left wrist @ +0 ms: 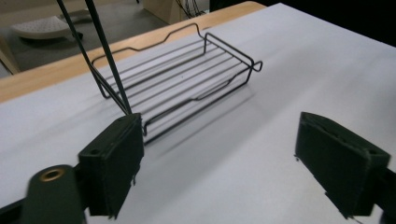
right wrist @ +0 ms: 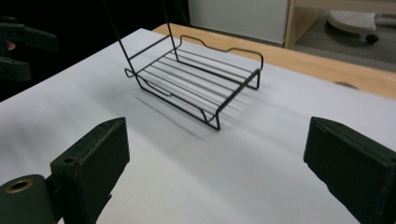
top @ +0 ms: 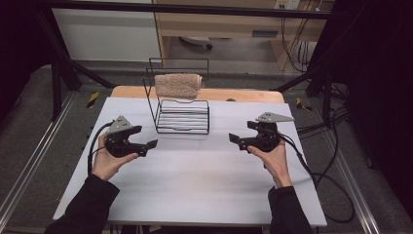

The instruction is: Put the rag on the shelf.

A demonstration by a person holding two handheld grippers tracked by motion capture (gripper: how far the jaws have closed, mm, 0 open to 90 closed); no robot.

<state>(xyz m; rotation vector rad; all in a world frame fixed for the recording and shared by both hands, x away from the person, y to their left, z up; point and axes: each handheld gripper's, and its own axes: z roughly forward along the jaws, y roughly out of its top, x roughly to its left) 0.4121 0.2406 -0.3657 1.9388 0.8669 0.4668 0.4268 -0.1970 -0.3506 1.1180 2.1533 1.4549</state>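
Right now your left hand-held gripper [top: 152, 144] and right hand-held gripper [top: 234, 139] both have their jaws spread wide, nothing between them, hovering over the white tabletop [top: 195, 185]. Between them, toward the far edge, stands the black wire rack [top: 182, 117], a beige towel [top: 178, 84] draped over its upper bar.
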